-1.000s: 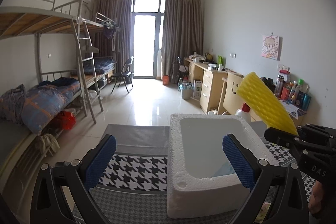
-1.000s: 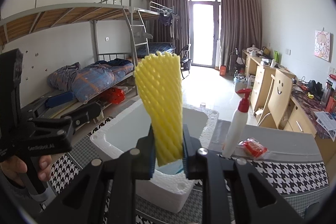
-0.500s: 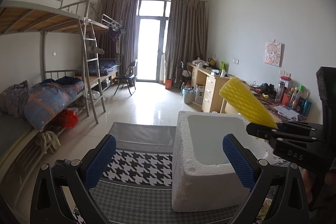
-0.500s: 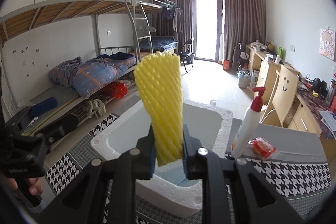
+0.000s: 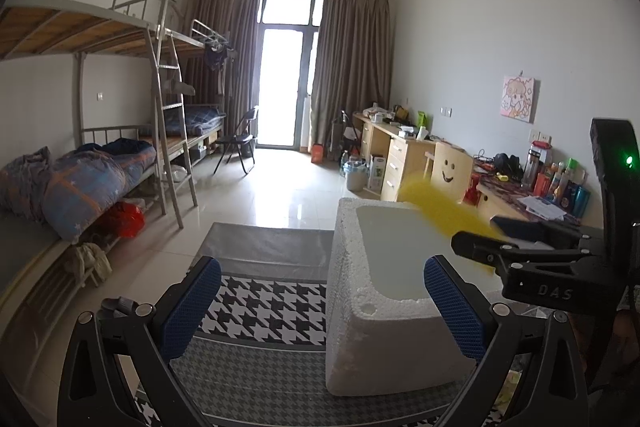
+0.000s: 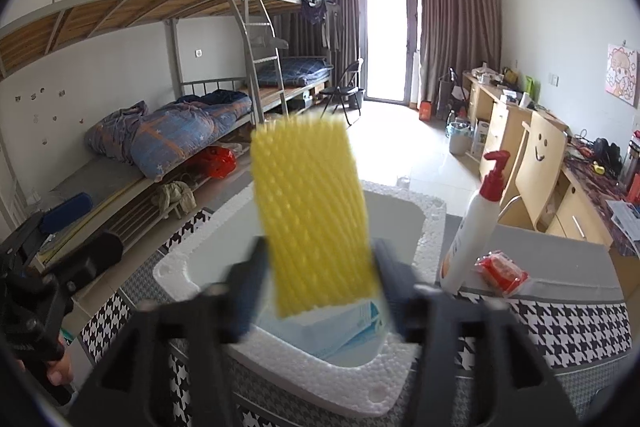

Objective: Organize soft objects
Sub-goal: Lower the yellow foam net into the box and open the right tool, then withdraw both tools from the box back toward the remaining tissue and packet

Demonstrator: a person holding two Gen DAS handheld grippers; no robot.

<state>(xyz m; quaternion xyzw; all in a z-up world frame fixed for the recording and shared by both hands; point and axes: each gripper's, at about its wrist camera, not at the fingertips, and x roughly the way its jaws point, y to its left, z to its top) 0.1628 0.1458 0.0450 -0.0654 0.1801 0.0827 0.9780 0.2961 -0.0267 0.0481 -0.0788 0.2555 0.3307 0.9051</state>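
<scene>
A yellow foam net sleeve (image 6: 312, 215) hangs blurred between the parted fingers of my right gripper (image 6: 320, 283), over the white foam box (image 6: 430, 227); the jaws stand apart and no longer pinch it. Blue face masks (image 6: 340, 331) lie inside the box. In the left wrist view the sleeve (image 5: 440, 215) is a yellow blur above the box (image 5: 352, 307), ahead of the right gripper (image 5: 472, 247). My left gripper (image 5: 320, 307) is open and empty, with the box's left wall between its blue pads (image 5: 188, 307).
A white pump bottle with a red top (image 6: 472, 231) and a red packet (image 6: 502, 271) stand on the table right of the box. A houndstooth cloth (image 5: 264, 307) covers the table. A bunk bed is left, desks along the right wall.
My right gripper has opened and the yellow sleeve has come loose, dropping toward the box. The right gripper moved left over the box. The left gripper stayed open.
</scene>
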